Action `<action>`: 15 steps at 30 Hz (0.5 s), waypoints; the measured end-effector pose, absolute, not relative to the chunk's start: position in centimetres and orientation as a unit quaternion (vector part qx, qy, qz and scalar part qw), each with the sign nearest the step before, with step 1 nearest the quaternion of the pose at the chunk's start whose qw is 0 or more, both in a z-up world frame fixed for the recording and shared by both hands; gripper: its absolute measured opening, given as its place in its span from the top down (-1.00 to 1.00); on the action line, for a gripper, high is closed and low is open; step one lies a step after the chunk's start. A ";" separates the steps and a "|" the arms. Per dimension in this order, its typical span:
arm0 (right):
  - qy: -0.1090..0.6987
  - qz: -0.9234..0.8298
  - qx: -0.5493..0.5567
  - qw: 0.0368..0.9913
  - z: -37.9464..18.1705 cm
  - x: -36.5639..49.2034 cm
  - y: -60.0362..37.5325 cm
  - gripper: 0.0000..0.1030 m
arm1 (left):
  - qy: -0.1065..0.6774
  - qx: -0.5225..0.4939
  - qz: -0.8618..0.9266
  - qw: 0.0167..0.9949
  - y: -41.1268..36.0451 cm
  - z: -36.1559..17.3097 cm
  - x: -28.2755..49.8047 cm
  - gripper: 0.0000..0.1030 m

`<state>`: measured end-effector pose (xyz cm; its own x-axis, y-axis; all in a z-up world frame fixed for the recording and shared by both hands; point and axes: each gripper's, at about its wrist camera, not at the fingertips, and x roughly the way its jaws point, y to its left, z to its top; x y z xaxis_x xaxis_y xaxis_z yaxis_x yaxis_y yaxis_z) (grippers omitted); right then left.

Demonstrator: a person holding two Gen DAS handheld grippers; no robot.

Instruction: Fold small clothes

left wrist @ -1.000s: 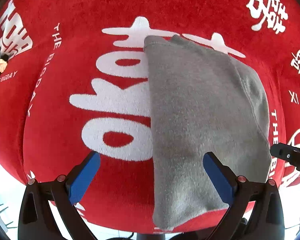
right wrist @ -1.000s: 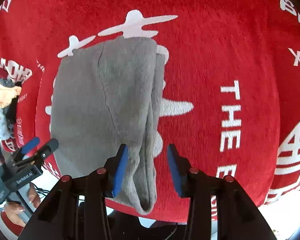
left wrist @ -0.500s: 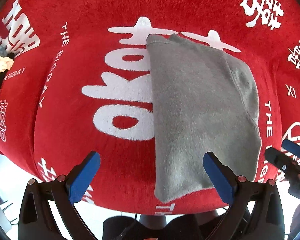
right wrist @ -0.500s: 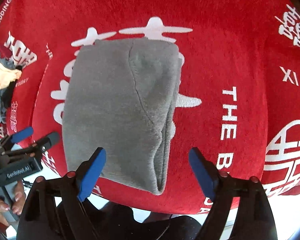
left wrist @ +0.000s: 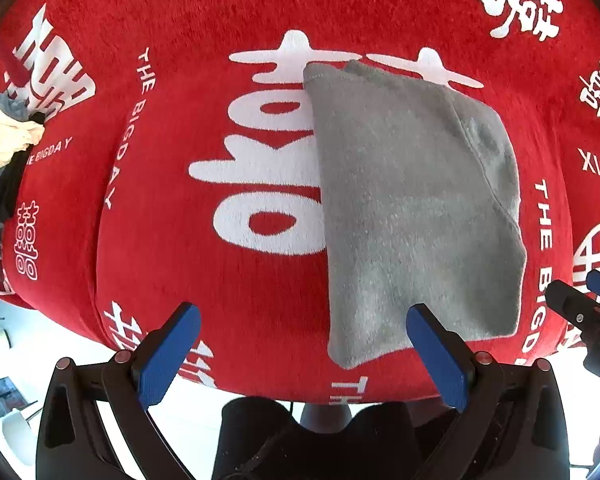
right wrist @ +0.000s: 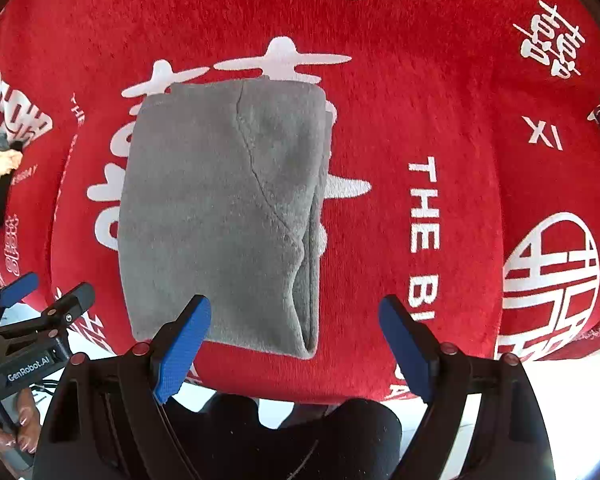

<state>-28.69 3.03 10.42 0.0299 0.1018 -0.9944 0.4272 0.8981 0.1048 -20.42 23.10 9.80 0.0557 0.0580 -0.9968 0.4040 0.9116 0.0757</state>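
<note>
On the far left: a heap of loose clothes (left wrist: 4, 140) — cream, grey and black pieces — lies at the edge of the red blanket (left wrist: 180, 80).
Blanket: red plush with white characters and the words "THE BIG DAY"; it covers the whole work surface under everything.
Left gripper (left wrist: 300, 350): spread wide and released, holding nothing; its blue pads (left wrist: 168, 350) sit low over the near edge of the blanket, the right-hand pad just in front of the garment's near corner.
Grey garment (right wrist: 224, 208): folded into a rough rectangle and lying flat on the blanket, over the big white character; layered edges run down its right side, and a curved seam crosses the top layer.
Garment and grippers: neither one touches it — it rests free, between and ahead of the two.
Right gripper (right wrist: 296, 344): jaws parted wide, empty; the left-hand pad overlaps the garment's near edge in view, whether it touches cannot be told.
Far right: a round white emblem (right wrist: 552, 284) printed on the blanket.
</note>
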 end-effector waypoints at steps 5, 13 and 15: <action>0.695 -0.118 0.184 0.685 10.8 -28.7 3.5 -0.71 | 0.678 0.168 -0.129 0.703 23.0 10.2 -21.0 -1.00; 0.700 -0.123 0.184 0.679 11.5 -28.8 3.7 -0.71 | 0.679 0.167 -0.132 0.703 23.1 11.2 -21.0 -1.00; 0.700 -0.124 0.183 0.679 11.8 -28.9 3.9 -0.71 | 0.679 0.165 -0.131 0.703 23.3 11.5 -20.8 -1.00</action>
